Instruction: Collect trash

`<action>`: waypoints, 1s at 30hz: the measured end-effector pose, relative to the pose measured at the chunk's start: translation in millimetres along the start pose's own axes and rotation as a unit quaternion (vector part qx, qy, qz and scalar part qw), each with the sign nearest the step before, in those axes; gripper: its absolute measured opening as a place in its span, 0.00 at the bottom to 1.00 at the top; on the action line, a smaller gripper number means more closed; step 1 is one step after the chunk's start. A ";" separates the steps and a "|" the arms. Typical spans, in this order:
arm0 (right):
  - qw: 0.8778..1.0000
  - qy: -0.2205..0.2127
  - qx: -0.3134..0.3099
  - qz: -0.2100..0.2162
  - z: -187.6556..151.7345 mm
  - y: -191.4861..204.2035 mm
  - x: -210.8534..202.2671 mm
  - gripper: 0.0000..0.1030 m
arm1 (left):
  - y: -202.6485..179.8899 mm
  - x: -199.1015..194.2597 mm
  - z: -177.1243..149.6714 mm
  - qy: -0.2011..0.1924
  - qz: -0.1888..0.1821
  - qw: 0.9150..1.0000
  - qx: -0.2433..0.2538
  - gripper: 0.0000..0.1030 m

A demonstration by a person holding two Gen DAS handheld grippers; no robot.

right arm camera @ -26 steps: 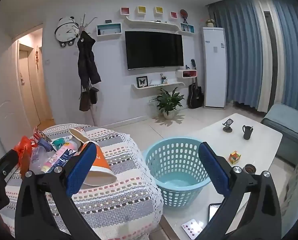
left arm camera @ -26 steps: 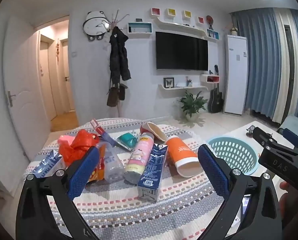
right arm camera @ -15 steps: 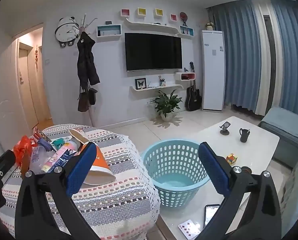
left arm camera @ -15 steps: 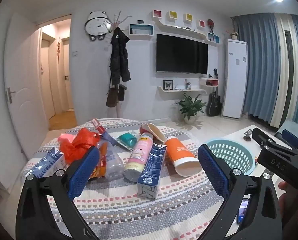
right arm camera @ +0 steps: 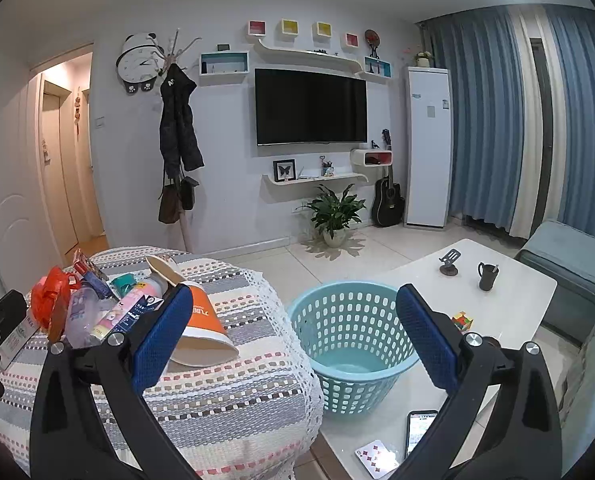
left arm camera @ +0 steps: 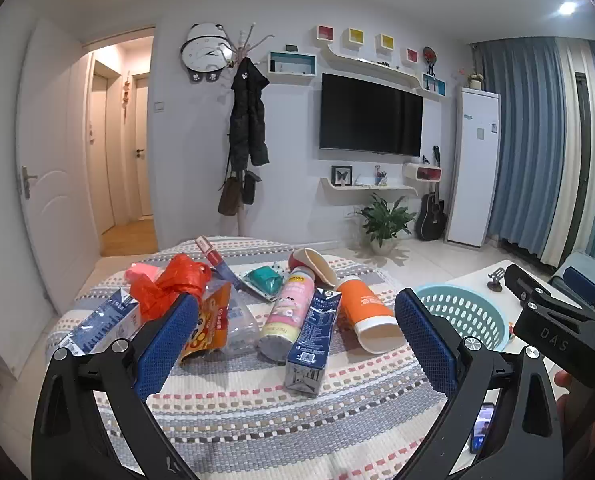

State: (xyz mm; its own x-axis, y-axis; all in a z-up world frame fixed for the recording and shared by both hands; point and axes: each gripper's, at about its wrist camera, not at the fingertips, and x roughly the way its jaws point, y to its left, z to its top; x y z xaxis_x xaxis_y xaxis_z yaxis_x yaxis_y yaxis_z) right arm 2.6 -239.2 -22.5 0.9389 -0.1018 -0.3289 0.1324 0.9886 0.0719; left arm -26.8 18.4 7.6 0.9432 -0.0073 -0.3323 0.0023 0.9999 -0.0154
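Trash lies on a striped cloth-covered table (left arm camera: 257,412): a blue carton (left arm camera: 311,340), a pink bottle (left arm camera: 285,316), an orange paper cup (left arm camera: 367,314), a clear plastic bottle (left arm camera: 237,320), an orange snack bag (left arm camera: 207,320), a red plastic bag (left arm camera: 169,284) and a blue-white carton (left arm camera: 97,326). A teal basket (right arm camera: 351,340) stands on the white table to the right. My left gripper (left arm camera: 293,344) is open above the table's near side, facing the trash. My right gripper (right arm camera: 293,340) is open, between the orange cup (right arm camera: 201,330) and the basket.
The white coffee table (right arm camera: 509,300) holds a black mug (right arm camera: 487,276), a puzzle cube (right arm camera: 462,320), a phone (right arm camera: 419,432) and a playing card (right arm camera: 375,458). A grey sofa (right arm camera: 569,268) stands at the right. A plant (right arm camera: 335,212) and a guitar stand by the far wall.
Both grippers have risen slightly and tilted, so the scene sits lower in both views. Nothing was taken hold of; the trash has not moved.
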 end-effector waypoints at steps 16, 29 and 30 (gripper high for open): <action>1.000 0.010 0.003 0.000 -0.9 -2.6 4.0 0.94 | -1.2 2.6 -3.5 0.005 -0.003 1.000 -0.001 0.93; 1.000 0.010 0.003 0.002 -0.7 -3.0 5.3 0.94 | -0.2 3.9 -5.4 0.007 -0.004 1.000 -0.004 0.93; 1.000 0.010 0.001 0.002 -2.2 -2.1 5.3 0.94 | -0.1 3.9 -5.4 0.007 -0.004 1.000 -0.004 0.93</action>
State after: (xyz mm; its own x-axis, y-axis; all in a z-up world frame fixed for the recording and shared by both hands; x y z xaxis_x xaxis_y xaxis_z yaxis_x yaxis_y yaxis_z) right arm 6.7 -241.6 -26.5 0.9329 -0.0965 -0.3468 0.1304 0.9886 0.0756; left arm -25.0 18.2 1.2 0.9383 -0.0146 -0.3454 0.0061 0.9996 -0.0258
